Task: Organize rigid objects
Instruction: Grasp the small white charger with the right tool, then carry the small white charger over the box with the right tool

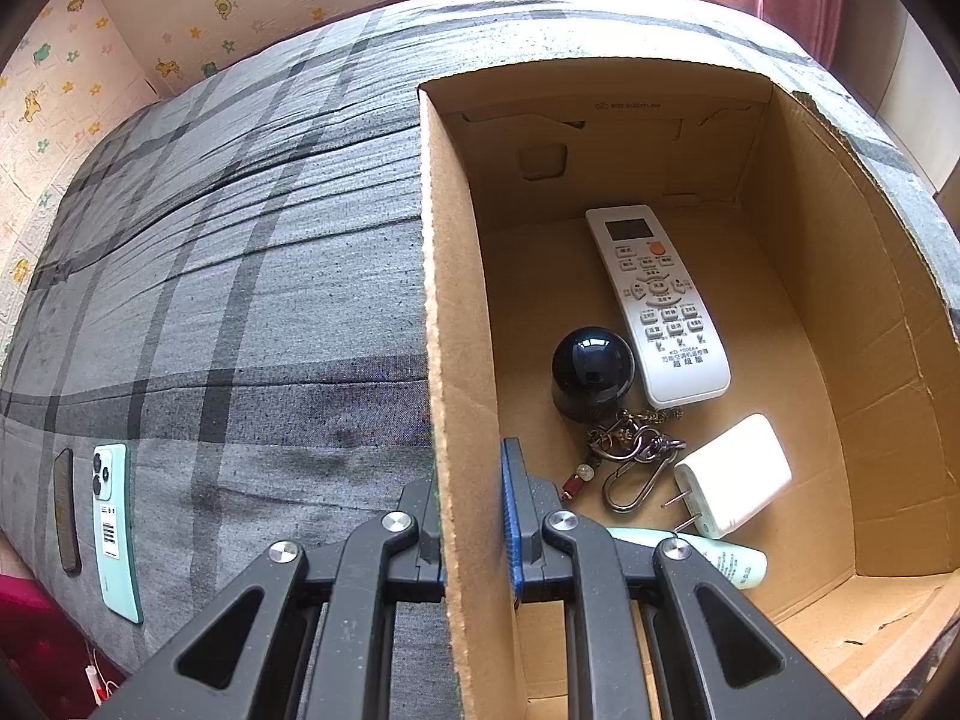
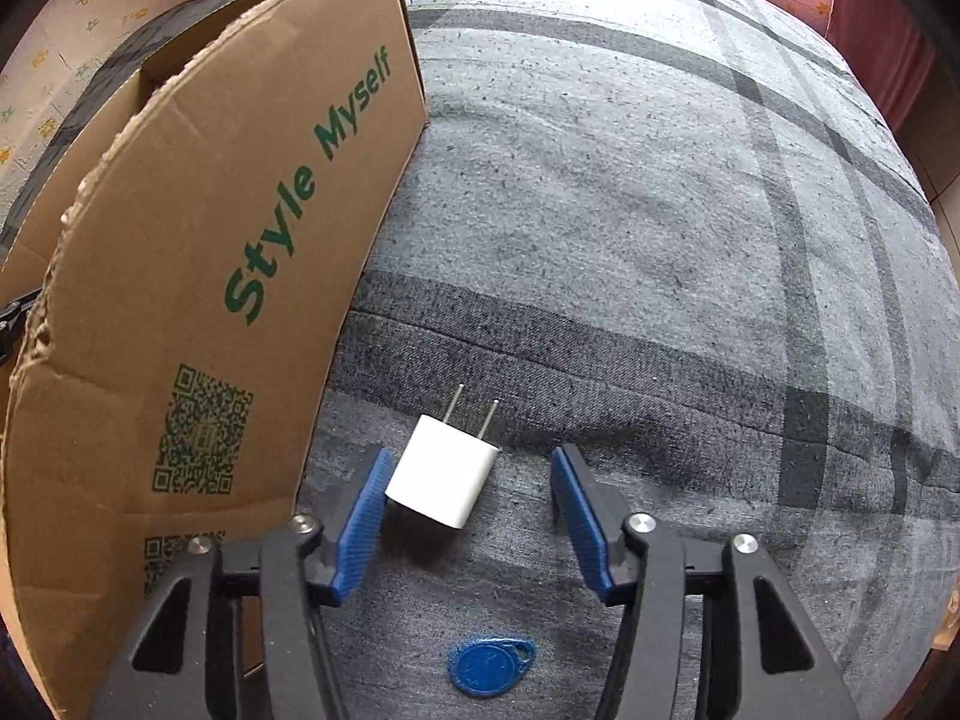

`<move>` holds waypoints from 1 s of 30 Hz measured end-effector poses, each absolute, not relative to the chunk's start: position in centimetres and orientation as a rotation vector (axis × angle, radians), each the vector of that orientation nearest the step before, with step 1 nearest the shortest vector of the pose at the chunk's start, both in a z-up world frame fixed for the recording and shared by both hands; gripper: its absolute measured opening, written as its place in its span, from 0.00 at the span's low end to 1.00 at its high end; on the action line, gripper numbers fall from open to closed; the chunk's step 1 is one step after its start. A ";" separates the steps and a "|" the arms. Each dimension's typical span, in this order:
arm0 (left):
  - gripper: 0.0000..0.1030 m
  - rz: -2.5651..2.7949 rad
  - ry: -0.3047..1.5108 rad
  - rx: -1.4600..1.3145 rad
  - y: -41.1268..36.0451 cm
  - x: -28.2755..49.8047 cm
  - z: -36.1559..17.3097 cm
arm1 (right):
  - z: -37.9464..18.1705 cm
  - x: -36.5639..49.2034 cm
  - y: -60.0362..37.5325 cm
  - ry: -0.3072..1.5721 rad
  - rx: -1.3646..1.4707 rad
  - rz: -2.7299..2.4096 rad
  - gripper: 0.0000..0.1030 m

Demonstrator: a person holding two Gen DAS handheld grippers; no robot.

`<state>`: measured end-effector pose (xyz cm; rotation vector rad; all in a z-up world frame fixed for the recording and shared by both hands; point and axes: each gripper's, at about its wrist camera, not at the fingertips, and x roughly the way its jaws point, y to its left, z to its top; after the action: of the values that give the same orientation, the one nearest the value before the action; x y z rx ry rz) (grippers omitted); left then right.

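A white plug charger (image 2: 444, 471) lies on the grey plaid bedsheet, prongs pointing away. My right gripper (image 2: 470, 453) points down over it, open, with the charger between the blue pads; the left pad is close to its side and the right pad stands well clear. My left gripper (image 1: 468, 468) is shut on the left wall of the open cardboard box (image 1: 450, 300). Inside the box lie a white remote (image 1: 657, 306), a black ball-shaped object (image 1: 591, 372), a keychain (image 1: 630, 456), another white charger (image 1: 735, 474) and a pale green tube (image 1: 720, 558).
A blue key fob (image 2: 489, 663) lies on the sheet just under my right gripper. The box's printed side (image 2: 210, 240) rises close on the left of the right wrist view. A mint green phone (image 1: 114, 528) and a dark flat object (image 1: 66, 510) lie near the bed's edge.
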<state>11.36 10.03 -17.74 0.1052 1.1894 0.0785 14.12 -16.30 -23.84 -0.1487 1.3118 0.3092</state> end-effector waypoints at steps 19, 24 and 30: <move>0.15 0.077 1.187 0.106 10.0 11.4 -17.7 | -21.6 13.0 -16.1 1.290 -0.141 0.280 0.28; 0.15 0.076 1.185 0.113 9.8 11.3 -17.6 | -19.2 12.3 -16.0 1.256 -0.158 0.274 0.28; 0.15 0.076 1.184 0.112 9.8 11.3 -17.6 | -16.7 11.8 -16.0 1.223 -0.172 0.270 0.28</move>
<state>11.29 9.78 -17.57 0.1118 1.1841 0.0761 11.80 -16.03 -16.67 -0.1716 1.2231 0.2704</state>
